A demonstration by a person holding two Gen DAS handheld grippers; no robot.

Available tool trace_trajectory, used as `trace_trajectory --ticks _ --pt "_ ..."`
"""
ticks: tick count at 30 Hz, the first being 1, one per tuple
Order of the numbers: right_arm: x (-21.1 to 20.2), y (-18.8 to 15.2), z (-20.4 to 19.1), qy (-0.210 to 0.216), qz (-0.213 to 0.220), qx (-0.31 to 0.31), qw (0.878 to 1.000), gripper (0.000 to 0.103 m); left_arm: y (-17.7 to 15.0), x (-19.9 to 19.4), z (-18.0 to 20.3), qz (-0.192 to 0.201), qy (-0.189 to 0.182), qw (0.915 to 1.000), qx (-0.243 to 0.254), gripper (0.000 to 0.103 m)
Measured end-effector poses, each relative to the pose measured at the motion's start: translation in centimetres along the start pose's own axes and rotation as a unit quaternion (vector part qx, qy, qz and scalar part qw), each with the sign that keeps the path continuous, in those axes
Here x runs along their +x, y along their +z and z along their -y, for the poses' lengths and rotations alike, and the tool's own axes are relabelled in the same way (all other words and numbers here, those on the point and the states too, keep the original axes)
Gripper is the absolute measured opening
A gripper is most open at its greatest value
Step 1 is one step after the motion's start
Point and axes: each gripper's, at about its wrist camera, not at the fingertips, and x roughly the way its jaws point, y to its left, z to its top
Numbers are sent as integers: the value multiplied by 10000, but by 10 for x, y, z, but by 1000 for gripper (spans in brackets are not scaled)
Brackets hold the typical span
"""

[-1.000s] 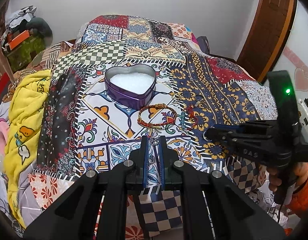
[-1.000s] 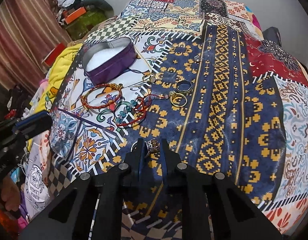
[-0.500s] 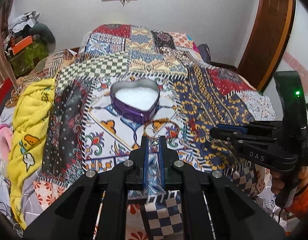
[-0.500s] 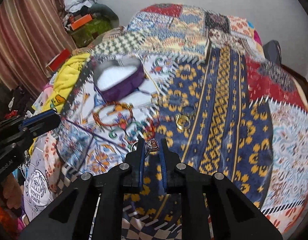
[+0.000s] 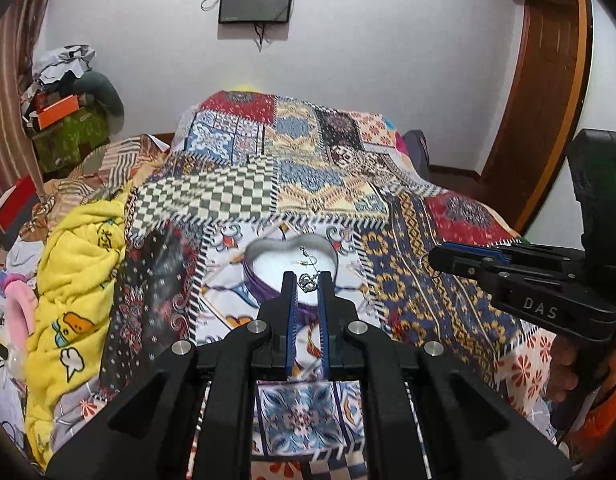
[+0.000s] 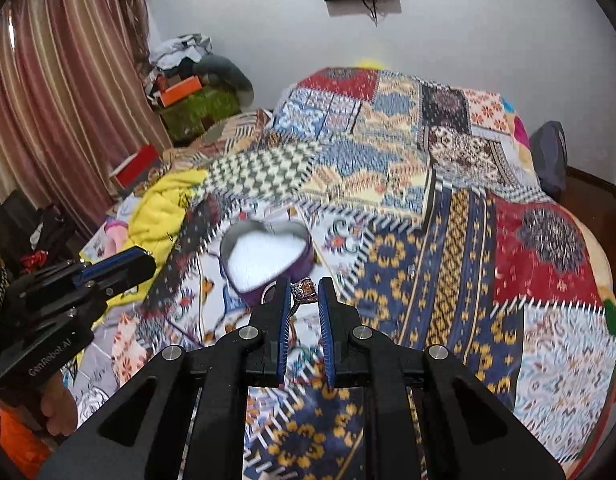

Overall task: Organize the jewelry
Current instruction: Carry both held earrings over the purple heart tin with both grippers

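Left wrist view: the left gripper (image 5: pixel 307 280) hangs above the near rim of a heart-shaped purple metal tin with a white lining (image 5: pixel 267 252), its blue-padded fingers clenched on a small silver crown-shaped charm (image 5: pixel 306 282). A thin silver hook earring (image 5: pixel 308 257) shows against the white lining just beyond the fingertips; whether it lies in the tin or hangs from the charm cannot be told. The tin sits on a patchwork bedspread of checks, florals and blue-and-gold bands (image 5: pixel 428 304), with flat cloth open on every side of it. To the left, a rumpled yellow cartoon-print blanket (image 5: pixel 75 280) heaps along the bed's edge, well apart from the tin.

Right wrist view: the right gripper (image 6: pixel 303 292) is closed around a silver ring with a brownish stone setting (image 6: pixel 305 291), held just beside the tin's (image 6: pixel 303 258) near right corner and a little short of its rim. This view is blurred, so finer detail on the ring is lost. The wide blue-and-gold stretch of bedspread (image 6: pixel 448 280) to the right lies open as far as the bed's rounded far edge.

The two grippers stand side by side and apart, each seen in the other's camera with the person's hand (image 5: pixel 564 372) in an orange sleeve (image 6: pixel 15 436) on the handle. Beyond the bed's left edge stand striped pink curtains (image 6: pixel 55 112) and a heap of boxes and clothes (image 6: pixel 187 96); a dark wall-mounted screen (image 5: pixel 255 2) hangs on the white wall behind.
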Motion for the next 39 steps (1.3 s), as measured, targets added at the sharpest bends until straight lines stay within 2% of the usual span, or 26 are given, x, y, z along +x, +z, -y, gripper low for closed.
trace_trajectory --ticks 8,14,27,39 --pt "7 19 -1 79 182 2 9998 13 14 7 -11 135 69 9999 -22 8" --pt "26 27 -3 160 115 -25 9998 13 20 17 -20 157 93 9998 -23 8" --pt "74 28 -16 364 -353 -329 9982 13 22 68 -39 -314 -253 9990 -200 8" --pt "108 34 -12 325 -686 -646 9950 13 17 108 -46 -725 -347 9966 -171 8"
